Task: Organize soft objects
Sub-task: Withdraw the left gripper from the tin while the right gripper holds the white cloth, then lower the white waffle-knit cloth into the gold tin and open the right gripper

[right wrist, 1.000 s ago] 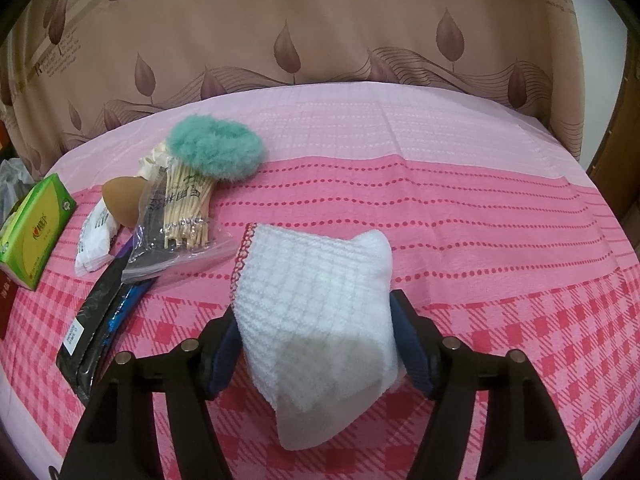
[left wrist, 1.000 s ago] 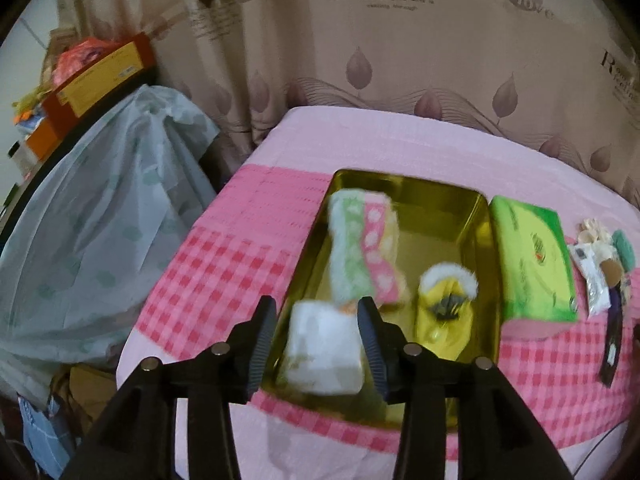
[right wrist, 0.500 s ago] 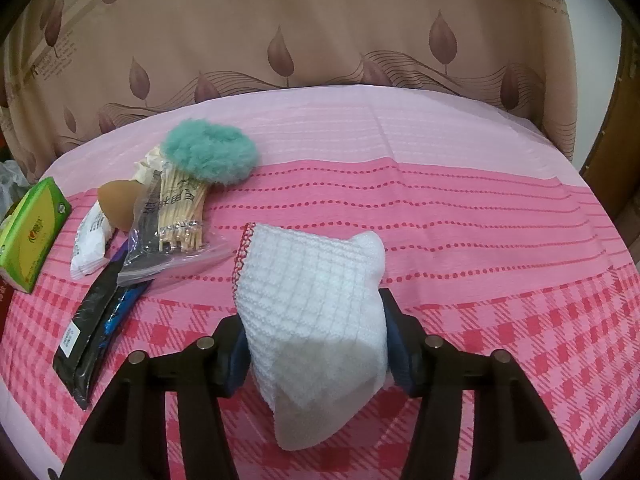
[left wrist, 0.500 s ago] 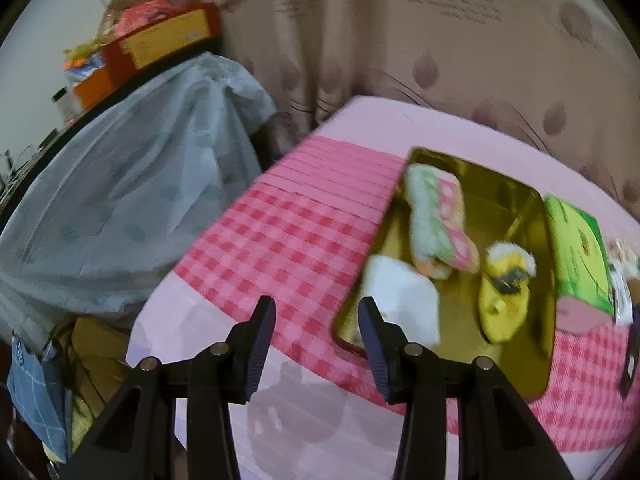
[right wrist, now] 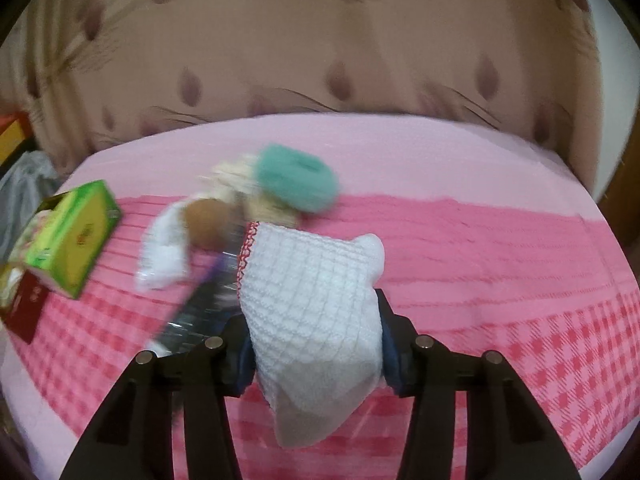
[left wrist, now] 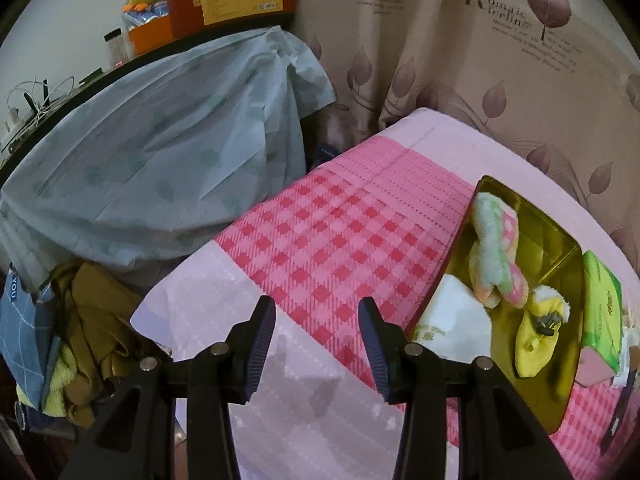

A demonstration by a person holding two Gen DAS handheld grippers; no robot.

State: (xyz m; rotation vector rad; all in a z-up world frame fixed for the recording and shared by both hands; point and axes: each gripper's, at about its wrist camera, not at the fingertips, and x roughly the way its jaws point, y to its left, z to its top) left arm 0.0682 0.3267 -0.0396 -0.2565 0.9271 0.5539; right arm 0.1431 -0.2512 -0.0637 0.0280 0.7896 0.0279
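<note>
Bench: pink checked cloth (left wrist: 340, 240), gold tray (left wrist: 560, 392) at 3 o'clock.
Left gripper (left wrist: 316, 344): wide, empty.
Right gripper (right wrist: 316, 348): closing, pads on white cloth (right wrist: 312, 300).
Advice: I keep it pinched, carry toward tray.

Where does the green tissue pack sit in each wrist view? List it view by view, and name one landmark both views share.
Left wrist: the green tissue pack is at the far right, just beyond the gold tray.
Right wrist: it is at the left edge, blurred.
Shared landmark: the pink checked tablecloth.
</note>
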